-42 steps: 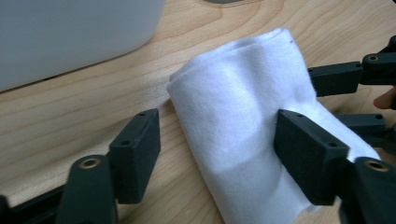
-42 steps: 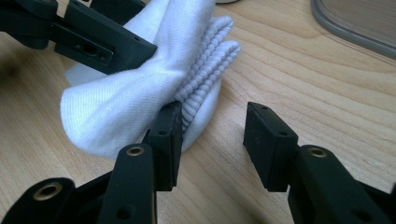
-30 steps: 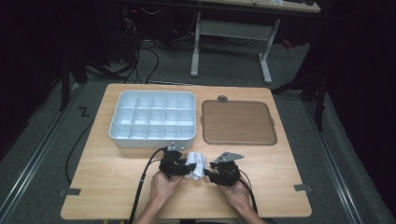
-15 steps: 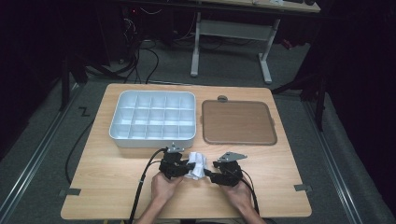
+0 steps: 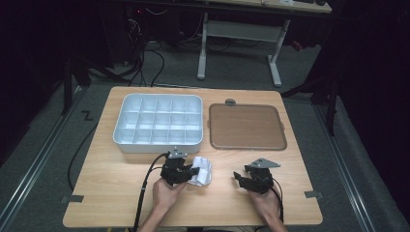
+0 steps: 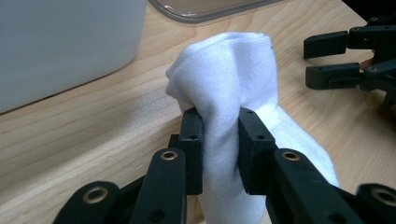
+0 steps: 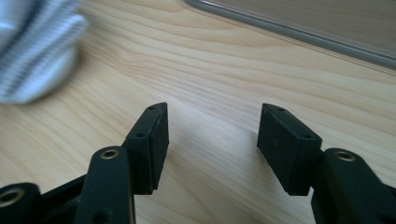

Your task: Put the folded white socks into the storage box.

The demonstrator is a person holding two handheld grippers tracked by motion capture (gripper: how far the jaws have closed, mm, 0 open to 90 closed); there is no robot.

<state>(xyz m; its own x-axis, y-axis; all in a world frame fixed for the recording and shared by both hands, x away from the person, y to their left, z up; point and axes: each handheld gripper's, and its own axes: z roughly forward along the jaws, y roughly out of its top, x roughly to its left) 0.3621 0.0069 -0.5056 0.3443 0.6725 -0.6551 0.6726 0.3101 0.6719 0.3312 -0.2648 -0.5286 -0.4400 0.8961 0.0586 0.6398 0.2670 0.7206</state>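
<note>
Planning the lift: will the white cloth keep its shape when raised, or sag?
Probably sag: the white cloth bunches into soft folds where the left claw pinches it. It looks light, and its knit surface should hardly slip. Unlikely to roll.

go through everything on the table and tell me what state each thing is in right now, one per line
White cloth: bunched, pinched upright in the left claw.
Left claw: shut on the white cloth, jaws just closed further.
Right claw: open, nothing between its jaws, which have just been opening; apart from the cloth.
Divided tray: compartments look empty.
Brown lid: lying flat beside the divided tray.
</note>
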